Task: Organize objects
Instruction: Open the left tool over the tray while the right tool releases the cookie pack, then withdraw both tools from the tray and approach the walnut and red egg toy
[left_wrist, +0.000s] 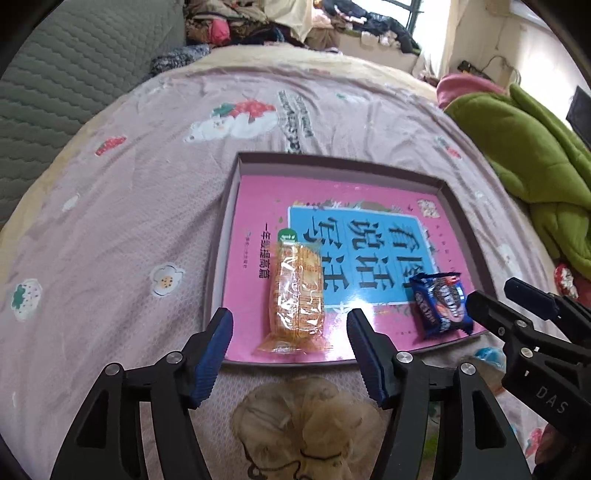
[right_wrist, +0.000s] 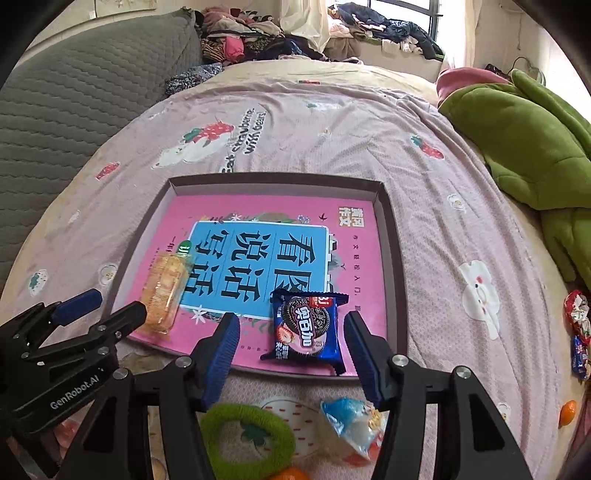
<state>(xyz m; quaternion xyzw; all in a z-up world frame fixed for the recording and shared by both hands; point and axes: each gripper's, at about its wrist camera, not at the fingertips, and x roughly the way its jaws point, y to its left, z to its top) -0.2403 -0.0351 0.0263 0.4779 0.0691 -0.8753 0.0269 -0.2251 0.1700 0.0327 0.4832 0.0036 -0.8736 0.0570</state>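
A shallow box tray (left_wrist: 236, 177) (right_wrist: 384, 206) lies on the bed with a pink and blue book (left_wrist: 369, 240) (right_wrist: 258, 258) flat inside. An orange cracker packet (left_wrist: 297, 295) (right_wrist: 166, 288) lies on the book's left part. A blue Oreo packet (left_wrist: 439, 302) (right_wrist: 306, 328) lies on its near right part. My left gripper (left_wrist: 291, 354) is open and empty, just short of the cracker packet. My right gripper (right_wrist: 291, 354) is open and empty, its fingers either side of the Oreo packet's near end.
Near the front edge lie a beige scrunchie (left_wrist: 306, 417), a green scrunchie (right_wrist: 247, 435), a blue-white snack packet (right_wrist: 351, 424) and small oranges (right_wrist: 567, 411). More wrapped snacks (right_wrist: 578, 332) lie at the right. A green blanket (right_wrist: 524, 140) and a grey headboard (right_wrist: 74, 99) flank the bed.
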